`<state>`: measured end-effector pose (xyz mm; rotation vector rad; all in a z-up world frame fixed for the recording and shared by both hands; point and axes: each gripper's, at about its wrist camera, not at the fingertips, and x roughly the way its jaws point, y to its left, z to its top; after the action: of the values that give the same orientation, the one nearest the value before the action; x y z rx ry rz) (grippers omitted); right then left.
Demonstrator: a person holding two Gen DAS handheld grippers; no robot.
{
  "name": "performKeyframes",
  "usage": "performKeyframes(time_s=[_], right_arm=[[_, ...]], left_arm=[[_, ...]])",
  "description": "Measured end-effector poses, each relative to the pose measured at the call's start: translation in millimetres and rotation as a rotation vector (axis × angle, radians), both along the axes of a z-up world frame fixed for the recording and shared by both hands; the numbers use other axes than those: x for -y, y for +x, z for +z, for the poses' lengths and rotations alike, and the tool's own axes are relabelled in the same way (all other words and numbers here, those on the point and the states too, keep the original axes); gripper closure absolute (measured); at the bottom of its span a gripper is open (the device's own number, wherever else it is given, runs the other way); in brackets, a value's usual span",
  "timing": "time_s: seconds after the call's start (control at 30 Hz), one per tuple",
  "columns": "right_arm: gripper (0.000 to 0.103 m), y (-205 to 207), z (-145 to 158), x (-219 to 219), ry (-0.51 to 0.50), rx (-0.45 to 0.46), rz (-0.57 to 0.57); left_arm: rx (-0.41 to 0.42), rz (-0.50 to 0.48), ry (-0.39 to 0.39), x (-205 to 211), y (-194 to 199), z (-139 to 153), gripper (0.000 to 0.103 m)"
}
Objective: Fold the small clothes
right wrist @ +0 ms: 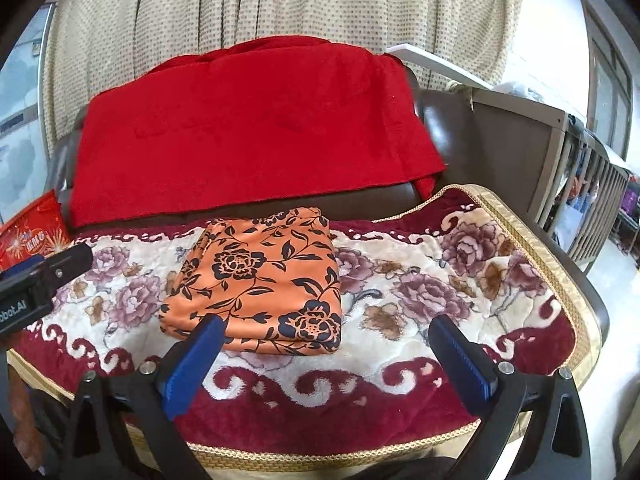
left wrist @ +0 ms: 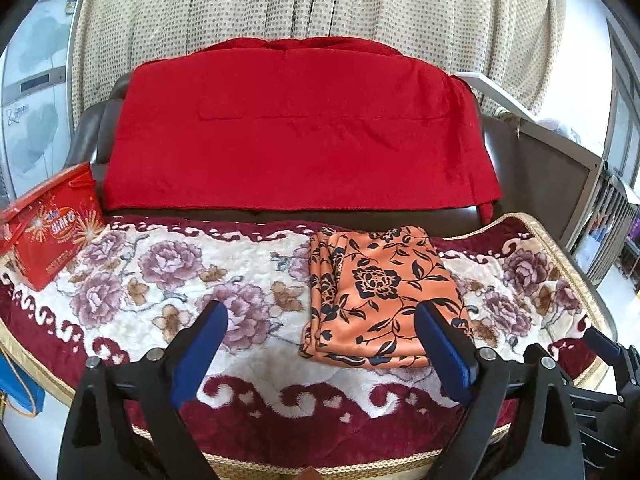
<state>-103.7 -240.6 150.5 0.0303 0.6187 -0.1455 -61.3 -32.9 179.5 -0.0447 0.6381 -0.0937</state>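
Both grippers are hanging over the near edge of the sofa seat with nothing in them: the left gripper (left wrist: 322, 314) has its blue fingers (left wrist: 200, 352) spread wide, and the right gripper (right wrist: 326, 330) is just as wide apart, nothing pinched on either side. The orange cloth (left wrist: 380, 292) with black flowers is already folded into a neat stack with layered edges showing on its left side, lying flat on the flowery blanket (left wrist: 180, 272) that covers the seat. From the left wrist view it sits just past that gripper's right finger, from the right wrist view just past that gripper's left finger, so it's pretty much between the two grippers. Behind it a red blanket (left wrist: 296, 128) is draped over the backrest, a red box (left wrist: 48, 228) stands at the far left of the seat, and a dotted curtain (left wrist: 320, 0) hangs at the back
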Motion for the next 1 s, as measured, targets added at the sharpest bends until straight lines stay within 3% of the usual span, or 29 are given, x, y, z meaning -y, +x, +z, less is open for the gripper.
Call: performKeyframes(time_s=[0.23,0.63,1.0], right_arm=[[0.0,3.1,-13.8,-6.5,0.03,-0.052,0.032],[0.0,7.9,-16.1,-4.5,0.018,-0.06,0.035],[0.0,14.6,-18.3,1.7,0.01,-0.075,0.018]], left_arm=[[-0.011,0.012,0.08,2.4,-0.2,-3.6,0.006],[-0.028,-0.021,0.119,11.5,4.5,-6.3,0.005],[-0.04,-0.012,0.089,6.4,11.6,-5.8,0.0]])
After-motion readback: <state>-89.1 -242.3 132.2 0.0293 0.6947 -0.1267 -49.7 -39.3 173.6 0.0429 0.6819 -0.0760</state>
